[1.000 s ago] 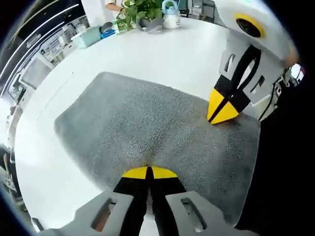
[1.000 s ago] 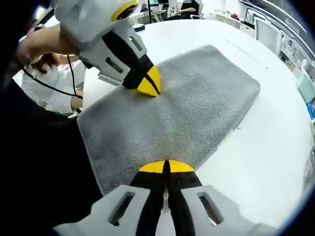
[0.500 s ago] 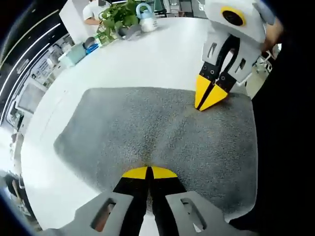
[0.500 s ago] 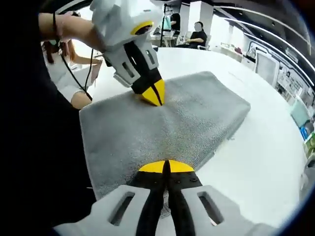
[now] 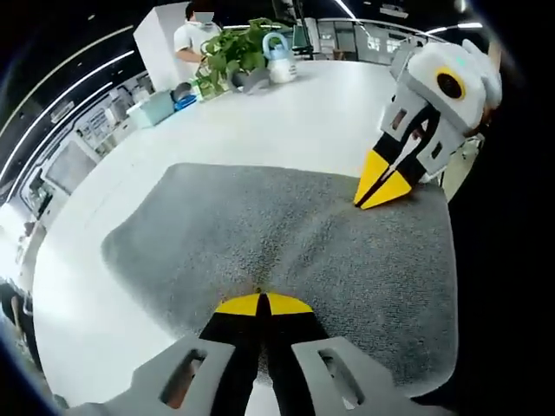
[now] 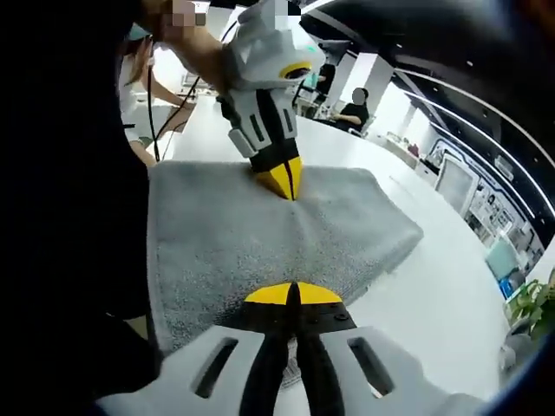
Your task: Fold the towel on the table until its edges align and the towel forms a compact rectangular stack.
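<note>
A grey towel (image 5: 260, 234) lies flat on the white table (image 5: 286, 121), folded into a thick rectangle. In the left gripper view, my left gripper (image 5: 262, 301) is shut with its yellow tips pinching the towel's near edge, and a faint crease runs away from them. My right gripper (image 5: 371, 195) comes in from the right, shut, its tips on the opposite edge. The right gripper view has the towel (image 6: 225, 251) with my right gripper (image 6: 293, 295) shut on its near edge. The left gripper (image 6: 288, 186), held by a hand, is shut at the far edge.
A potted plant (image 5: 234, 43), a pale watering can (image 5: 279, 61) and a teal box (image 5: 152, 108) stand at the table's far rim. A person (image 5: 199, 22) stands behind them. Seated people (image 6: 354, 108) and bare tabletop (image 6: 442, 295) lie beyond the towel.
Both views have tilted and shifted with the hands. The grippers stay shut at opposite edges of the towel, which lies much as before.
</note>
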`<state>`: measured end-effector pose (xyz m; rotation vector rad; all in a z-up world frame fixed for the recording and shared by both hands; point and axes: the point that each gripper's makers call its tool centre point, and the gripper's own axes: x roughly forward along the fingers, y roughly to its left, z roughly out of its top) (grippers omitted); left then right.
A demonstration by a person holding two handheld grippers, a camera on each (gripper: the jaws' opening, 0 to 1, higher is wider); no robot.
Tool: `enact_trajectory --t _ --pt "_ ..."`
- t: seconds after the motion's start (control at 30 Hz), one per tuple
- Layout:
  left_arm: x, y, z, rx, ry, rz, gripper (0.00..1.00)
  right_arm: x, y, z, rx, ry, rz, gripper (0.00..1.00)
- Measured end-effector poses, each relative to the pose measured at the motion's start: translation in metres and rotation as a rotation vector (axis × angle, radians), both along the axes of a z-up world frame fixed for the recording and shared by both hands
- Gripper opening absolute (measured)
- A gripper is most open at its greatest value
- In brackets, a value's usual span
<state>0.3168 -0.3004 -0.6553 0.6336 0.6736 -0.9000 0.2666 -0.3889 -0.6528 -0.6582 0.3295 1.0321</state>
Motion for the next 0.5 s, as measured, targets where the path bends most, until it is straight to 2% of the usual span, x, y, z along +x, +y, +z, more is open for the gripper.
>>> enact_trajectory --t 0.23,0.33,0.4,0.5 --pt "0.005 -0.0049 -0.0001 0.022 0.027 -0.04 0.01 0.0008 -0.0001 0.0008 0.02 0.01 -0.022 0.0" --pt "0.0084 -0.0075 -0.0009 0.024 0.033 -0.051 0.01 0.0022 -0.0007 0.0011 0.048 0.043 -0.038 0.0" --pt "0.0091 -0.0085 -0.001 0.022 0.032 -0.053 0.01 0.0014 -0.0011 -0.0001 0.069 0.101 -0.059 0.0" --pt "0.0089 -0.0089 -0.0011 0.018 0.023 -0.049 0.01 0.0025 -0.0006 0.0017 0.061 0.113 -0.056 0.0"
